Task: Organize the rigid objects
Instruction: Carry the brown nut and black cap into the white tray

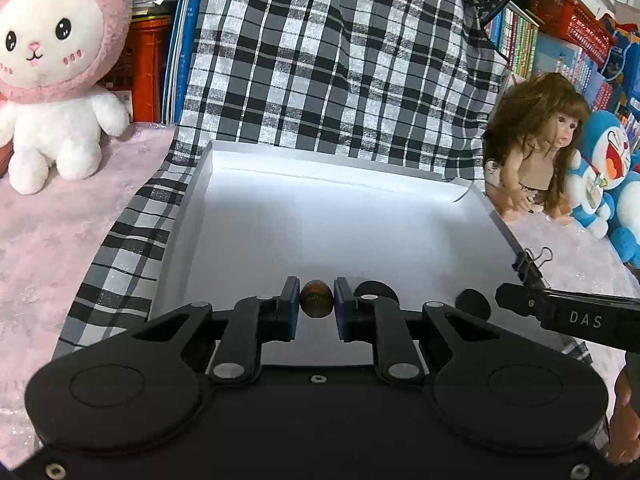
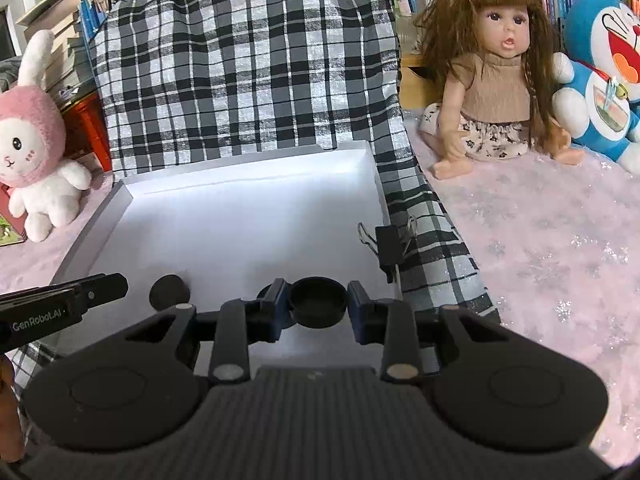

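A white shallow tray [image 1: 200,184] [image 2: 120,200] lies on a checked cloth. My left gripper [image 1: 317,306] is shut on a small brown oval piece [image 1: 317,300] over the tray's near end. My right gripper [image 2: 318,306] is shut on a round black cap [image 2: 318,300], also above the near end of the tray. Two dark round patches [image 1: 376,290] [image 1: 473,303] show on the tray floor in the left wrist view, and one such patch [image 2: 169,293] shows in the right wrist view; whether they are objects or shadows is unclear. The right gripper's finger [image 1: 520,300] reaches in from the right.
A black binder clip [image 1: 530,265] [image 2: 390,246] grips the tray's right rim. A pink rabbit plush [image 1: 56,80] [image 2: 32,140] sits at left. A long-haired doll [image 1: 536,148] [image 2: 492,80] and a blue cat plush [image 1: 608,176] [image 2: 604,76] sit at right on pink fabric. Bookshelves stand behind.
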A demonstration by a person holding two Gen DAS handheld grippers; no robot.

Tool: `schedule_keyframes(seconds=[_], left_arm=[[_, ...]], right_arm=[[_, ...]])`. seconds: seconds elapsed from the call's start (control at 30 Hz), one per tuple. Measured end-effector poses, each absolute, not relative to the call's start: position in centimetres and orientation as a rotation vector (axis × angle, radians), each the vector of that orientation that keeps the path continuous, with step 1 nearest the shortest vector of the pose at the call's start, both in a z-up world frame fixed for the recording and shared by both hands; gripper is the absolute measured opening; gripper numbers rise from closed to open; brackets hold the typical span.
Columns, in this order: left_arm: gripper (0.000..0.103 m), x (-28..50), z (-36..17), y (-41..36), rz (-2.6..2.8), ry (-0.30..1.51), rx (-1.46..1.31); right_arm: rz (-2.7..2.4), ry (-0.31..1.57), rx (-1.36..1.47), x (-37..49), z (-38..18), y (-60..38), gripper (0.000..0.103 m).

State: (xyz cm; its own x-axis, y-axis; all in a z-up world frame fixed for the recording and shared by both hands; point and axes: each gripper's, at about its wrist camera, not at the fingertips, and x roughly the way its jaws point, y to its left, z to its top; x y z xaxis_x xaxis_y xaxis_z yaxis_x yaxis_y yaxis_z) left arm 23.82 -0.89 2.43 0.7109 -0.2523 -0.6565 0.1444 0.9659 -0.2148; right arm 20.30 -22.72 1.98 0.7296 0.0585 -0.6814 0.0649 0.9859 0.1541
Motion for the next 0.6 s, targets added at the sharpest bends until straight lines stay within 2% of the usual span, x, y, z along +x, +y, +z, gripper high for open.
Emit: schedule_keyframes(seconds=[0.6], left_arm=[[0.018, 24.8, 0.9, -1.3, -0.22, 0.762, -0.157]], right_arm=[[-0.029, 0.767, 0.2, 21.2, 0.5, -22.9, 0.038]])
